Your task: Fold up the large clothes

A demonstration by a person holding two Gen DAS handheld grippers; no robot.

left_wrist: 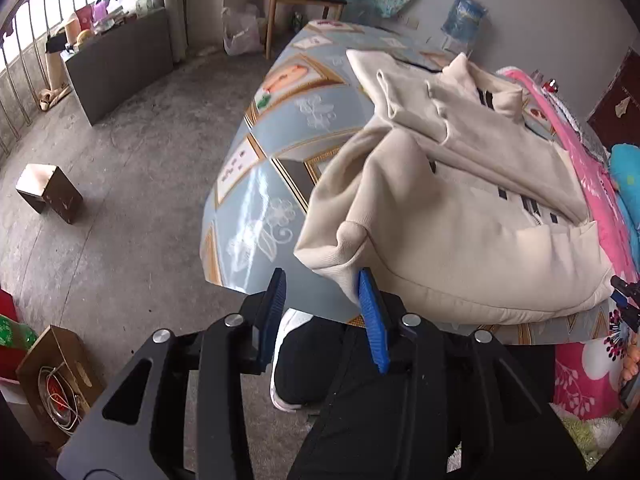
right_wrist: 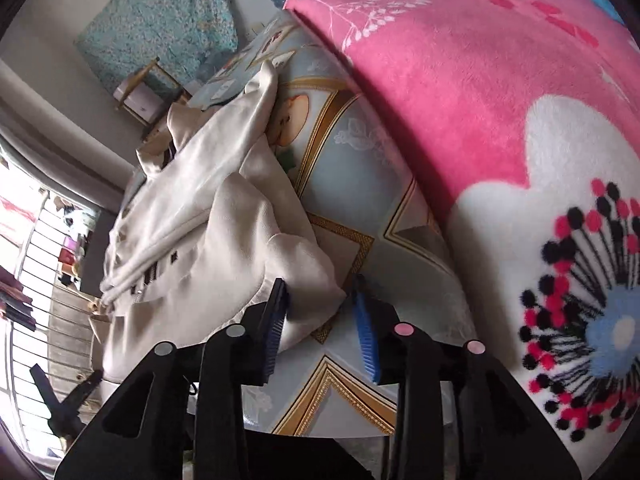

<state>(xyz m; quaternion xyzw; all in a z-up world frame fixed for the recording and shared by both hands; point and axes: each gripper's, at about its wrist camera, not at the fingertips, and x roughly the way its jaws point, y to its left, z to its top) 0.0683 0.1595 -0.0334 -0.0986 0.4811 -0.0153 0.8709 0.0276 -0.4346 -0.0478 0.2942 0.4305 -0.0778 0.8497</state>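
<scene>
From your left wrist view, the left gripper (left_wrist: 322,296) has its jaws spread, the ribbed hem corner of the cream hoodie (left_wrist: 460,208) just at one pad, ungripped. The hoodie lies bunched, sleeves folded in, on the patterned tabletop (left_wrist: 256,200). From your right wrist view, the right gripper (right_wrist: 322,312) is likewise released, straddling the hoodie's near corner beside the pink blanket (right_wrist: 460,80), probably poised to pinch.
</scene>
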